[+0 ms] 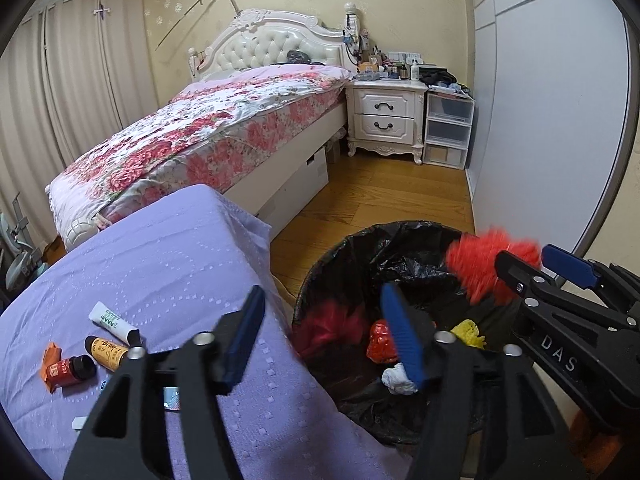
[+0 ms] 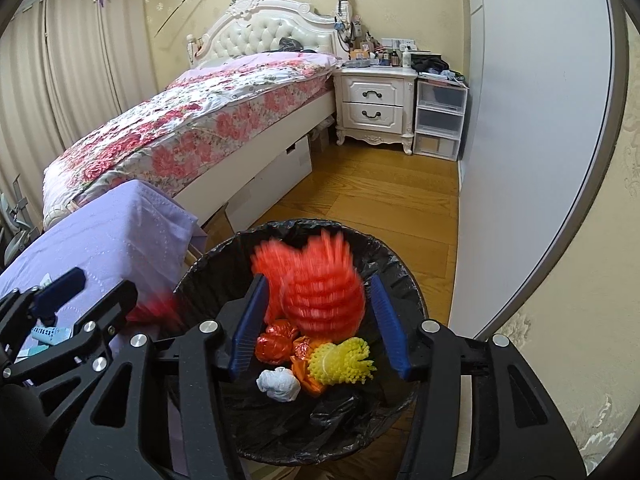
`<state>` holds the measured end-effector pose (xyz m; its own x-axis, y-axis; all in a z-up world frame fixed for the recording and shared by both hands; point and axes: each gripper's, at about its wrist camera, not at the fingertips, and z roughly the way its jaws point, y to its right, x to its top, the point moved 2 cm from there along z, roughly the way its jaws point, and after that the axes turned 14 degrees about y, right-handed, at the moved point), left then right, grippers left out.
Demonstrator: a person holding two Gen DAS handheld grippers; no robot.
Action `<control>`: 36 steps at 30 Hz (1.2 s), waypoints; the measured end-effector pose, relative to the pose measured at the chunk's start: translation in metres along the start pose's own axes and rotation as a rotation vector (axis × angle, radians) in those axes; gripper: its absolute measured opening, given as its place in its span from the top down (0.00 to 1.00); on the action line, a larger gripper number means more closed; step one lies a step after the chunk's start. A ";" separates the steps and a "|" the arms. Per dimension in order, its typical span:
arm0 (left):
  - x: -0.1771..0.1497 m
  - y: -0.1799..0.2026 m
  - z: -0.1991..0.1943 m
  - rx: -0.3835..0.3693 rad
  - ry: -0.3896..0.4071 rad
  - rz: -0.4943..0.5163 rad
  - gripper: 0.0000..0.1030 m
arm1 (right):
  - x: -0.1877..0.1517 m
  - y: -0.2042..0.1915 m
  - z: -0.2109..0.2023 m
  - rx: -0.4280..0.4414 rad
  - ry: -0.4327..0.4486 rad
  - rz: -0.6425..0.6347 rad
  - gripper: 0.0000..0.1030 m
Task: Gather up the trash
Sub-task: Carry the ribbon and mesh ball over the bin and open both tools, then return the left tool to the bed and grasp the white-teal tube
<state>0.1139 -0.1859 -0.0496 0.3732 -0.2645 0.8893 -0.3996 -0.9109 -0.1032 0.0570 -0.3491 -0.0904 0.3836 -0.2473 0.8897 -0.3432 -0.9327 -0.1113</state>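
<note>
A bin lined with a black bag [image 1: 320,272] [image 2: 224,248] stands on the floor beside a purple-clothed table [image 1: 160,260]. My left gripper [image 1: 324,340] [image 2: 96,292] is open at the bin's left rim. A blurred red thing [image 1: 332,324] [image 2: 156,308] lies below it inside the bin. My right gripper [image 2: 320,328] [image 1: 532,260] hangs over the bin, open. A blurred red foam net [image 2: 320,292] [image 1: 488,264] is between its pads, loose. In the bin lie a yellow foam net [image 2: 344,360], a red wrapper [image 2: 274,342] and white crumpled paper [image 2: 278,384].
On the table lie a white tube [image 1: 112,320], a yellow-labelled bottle [image 1: 106,352], a red bottle [image 1: 68,370] and an orange wrapper [image 1: 50,354]. Behind are a floral bed [image 1: 208,128], a white nightstand [image 1: 386,116], plastic drawers [image 1: 448,132] and a wardrobe [image 1: 552,120] along the right.
</note>
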 end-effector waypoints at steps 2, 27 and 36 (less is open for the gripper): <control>0.000 -0.002 0.000 0.009 -0.001 -0.002 0.35 | -0.001 0.002 0.001 -0.007 -0.005 0.009 0.49; -0.035 -0.094 -0.049 0.188 -0.056 -0.098 0.29 | -0.010 -0.055 -0.023 0.140 -0.036 -0.049 0.43; -0.061 -0.143 -0.075 0.283 -0.088 -0.152 0.28 | -0.018 -0.105 -0.035 0.239 -0.055 -0.119 0.42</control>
<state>0.0852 -0.0161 -0.0553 0.4866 -0.1335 0.8634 -0.0898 -0.9907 -0.1026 0.0565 -0.2371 -0.0795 0.4576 -0.1397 0.8781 -0.0831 -0.9900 -0.1142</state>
